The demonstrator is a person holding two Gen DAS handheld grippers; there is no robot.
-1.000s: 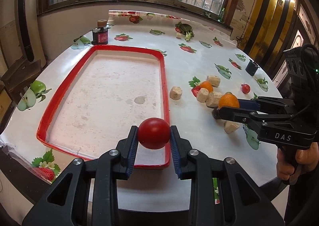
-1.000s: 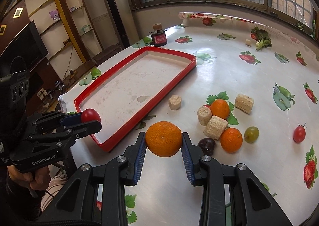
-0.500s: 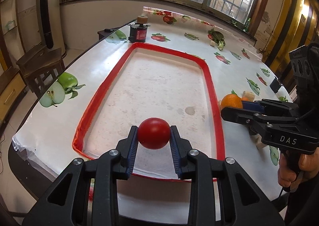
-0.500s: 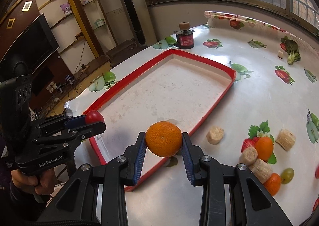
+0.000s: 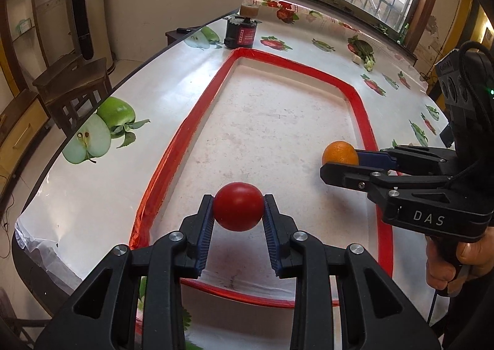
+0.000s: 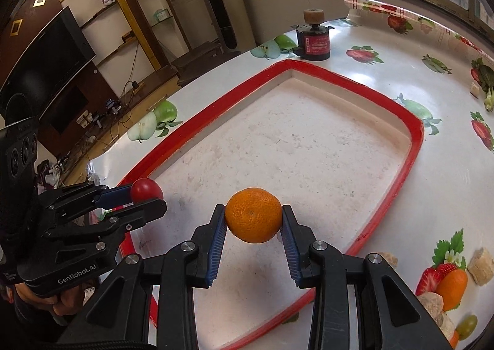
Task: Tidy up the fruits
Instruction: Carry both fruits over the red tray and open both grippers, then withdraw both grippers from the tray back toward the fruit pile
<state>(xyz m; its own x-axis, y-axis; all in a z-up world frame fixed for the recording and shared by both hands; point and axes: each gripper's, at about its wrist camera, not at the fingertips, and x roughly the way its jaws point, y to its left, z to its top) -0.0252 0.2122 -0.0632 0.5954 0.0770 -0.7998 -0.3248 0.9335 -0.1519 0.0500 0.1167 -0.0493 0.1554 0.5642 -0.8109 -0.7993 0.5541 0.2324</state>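
My left gripper (image 5: 237,211) is shut on a red tomato (image 5: 238,206), held above the near end of the red-rimmed tray (image 5: 185,130). My right gripper (image 6: 253,220) is shut on an orange (image 6: 253,214), also above the tray's (image 6: 410,152) pale floor. In the left wrist view the right gripper (image 5: 339,161) reaches in from the right with the orange (image 5: 339,153) over the tray's right side. In the right wrist view the left gripper (image 6: 148,195) comes in from the left with the tomato (image 6: 145,189) over the tray's near left corner. Nothing lies in the tray.
A small dark jar (image 5: 240,31) with a cork lid stands beyond the tray's far end. Another orange (image 6: 450,285), a green grape (image 6: 466,323) and beige chunks (image 6: 480,266) lie on the fruit-print tablecloth right of the tray. A wooden chair (image 5: 74,87) stands off the table's left edge.
Both grippers have moved leftward over the tray and lower, each keeping its fruit. The loose fruit pile has slid out of the left wrist view.
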